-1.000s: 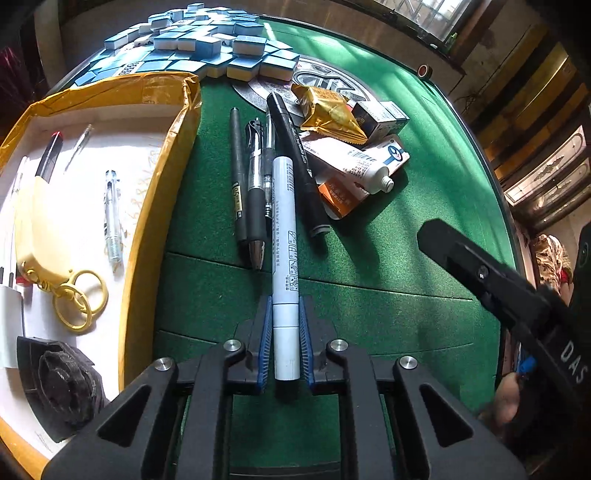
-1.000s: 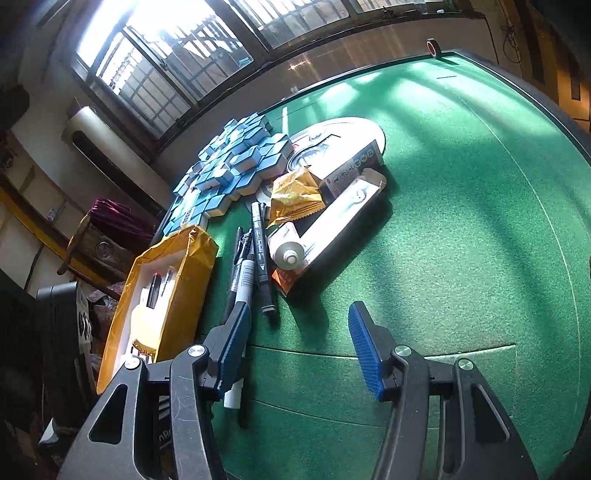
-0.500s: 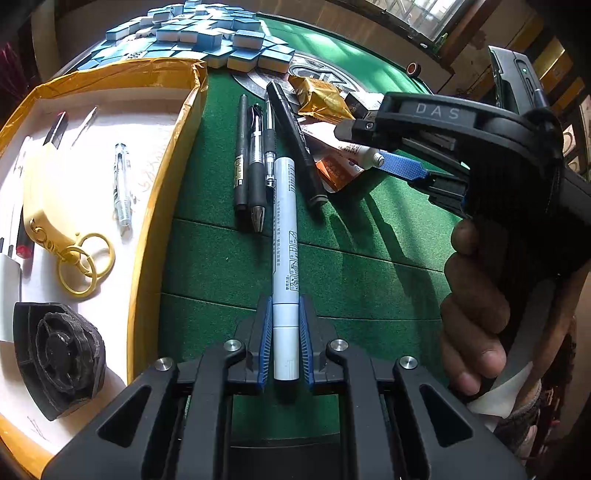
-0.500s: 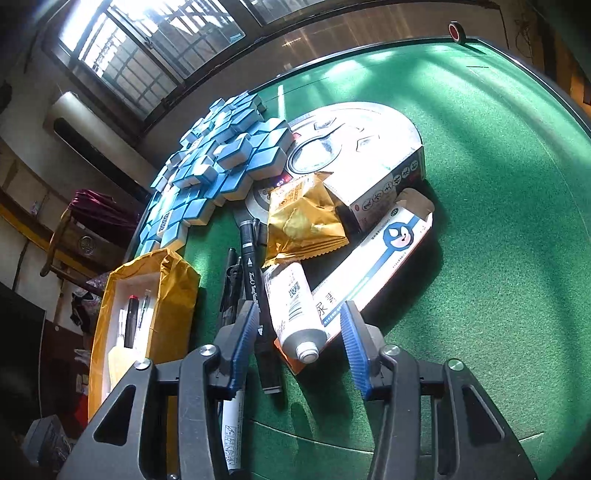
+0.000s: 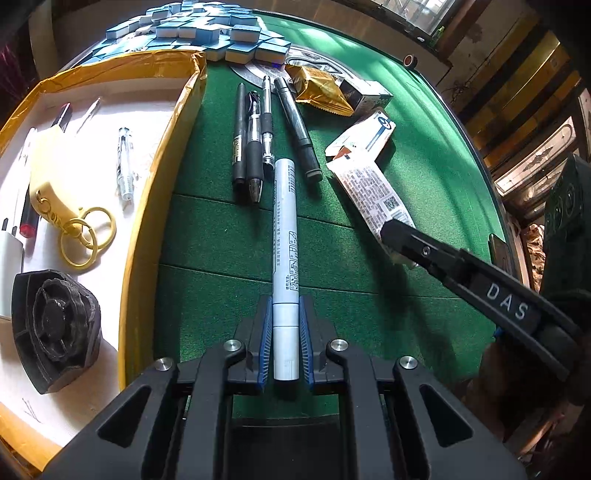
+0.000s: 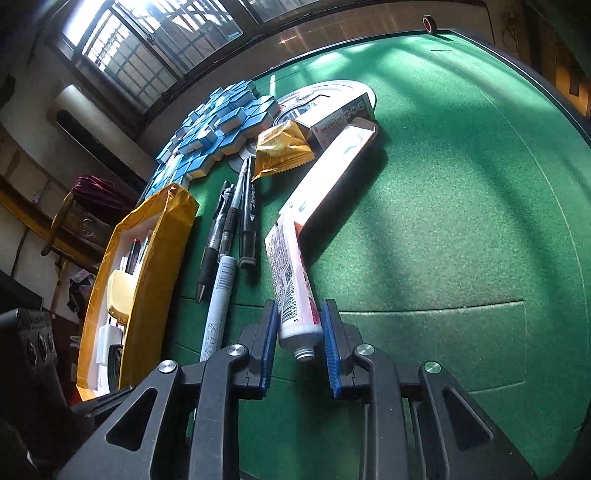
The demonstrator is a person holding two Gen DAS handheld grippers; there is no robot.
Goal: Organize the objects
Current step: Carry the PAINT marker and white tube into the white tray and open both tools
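My left gripper [image 5: 285, 321] is shut on a white marker [image 5: 284, 236], held lengthwise over the green felt; the marker also shows in the right wrist view [image 6: 218, 299]. My right gripper [image 6: 299, 328] is shut on the neck end of a white tube [image 6: 291, 280], also seen in the left wrist view [image 5: 369, 192]. The tube's carton [image 6: 332, 177] lies behind it. Black pens [image 5: 255, 136] lie side by side on the felt. The yellow-edged tray [image 5: 147, 206] sits at left.
The tray holds a clear pen [image 5: 125, 162], a yellow keyring case [image 5: 51, 177], a black fan-like part [image 5: 51, 328] and a white charger [image 5: 9, 258]. Blue tiles [image 5: 207, 29], a gold snack packet [image 5: 321, 88] and a small box [image 5: 369, 96] lie at the back.
My right gripper reached in, closed on the white tube and pulled it back toward me, away from its carton. My left gripper kept hold of the marker.
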